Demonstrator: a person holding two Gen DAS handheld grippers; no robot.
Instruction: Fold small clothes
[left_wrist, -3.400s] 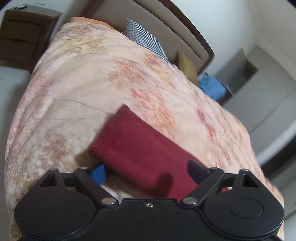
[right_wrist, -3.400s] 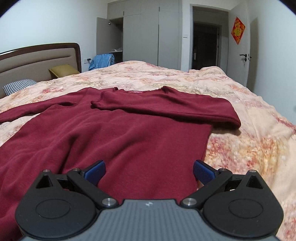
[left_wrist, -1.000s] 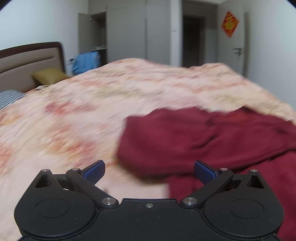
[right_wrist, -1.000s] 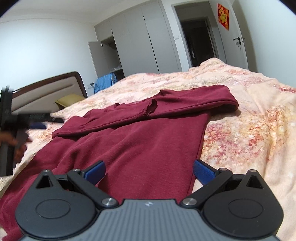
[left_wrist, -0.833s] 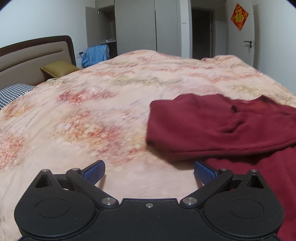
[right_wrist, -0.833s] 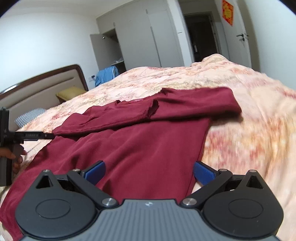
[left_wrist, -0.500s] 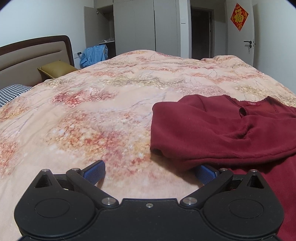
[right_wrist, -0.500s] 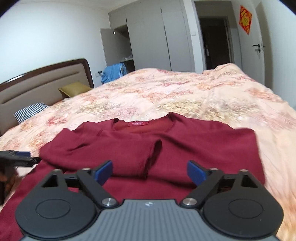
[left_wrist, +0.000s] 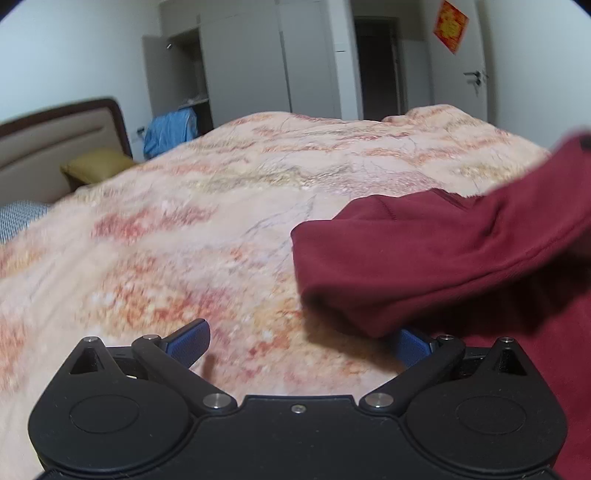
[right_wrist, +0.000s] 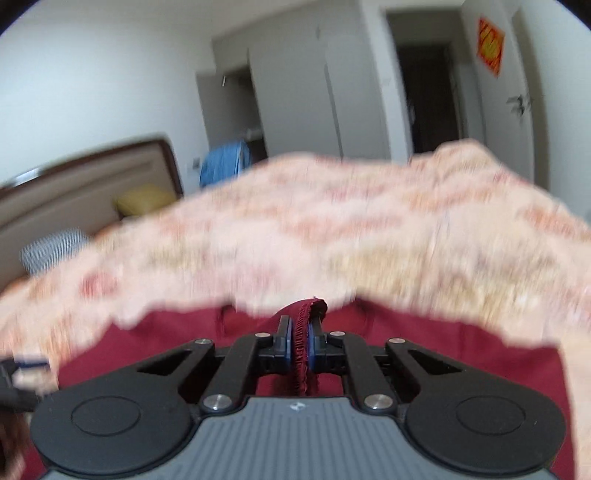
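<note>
A dark red sweater (left_wrist: 424, 258) lies on the floral quilt, its sleeves folded across the body. In the left wrist view my left gripper (left_wrist: 297, 341) is open and empty, low over the quilt at the sweater's left folded edge, its right finger tucked under the fold. In the right wrist view my right gripper (right_wrist: 300, 347) is shut on a ribbed cuff edge (right_wrist: 303, 332) of the sweater, with the red body (right_wrist: 461, 354) spread beneath it. The view is blurred by motion.
The bed's floral quilt (left_wrist: 184, 229) stretches ahead. A headboard (left_wrist: 55, 136), a yellow pillow (left_wrist: 96, 170) and a checked pillow (left_wrist: 18, 218) are at the left. Blue clothing (left_wrist: 168, 129) hangs by an open wardrobe; a door (left_wrist: 461, 74) is at the right.
My right gripper has moved forward over the sweater and closed on the cuff edge. My left gripper has moved closer to the sweater's left fold and stays open.
</note>
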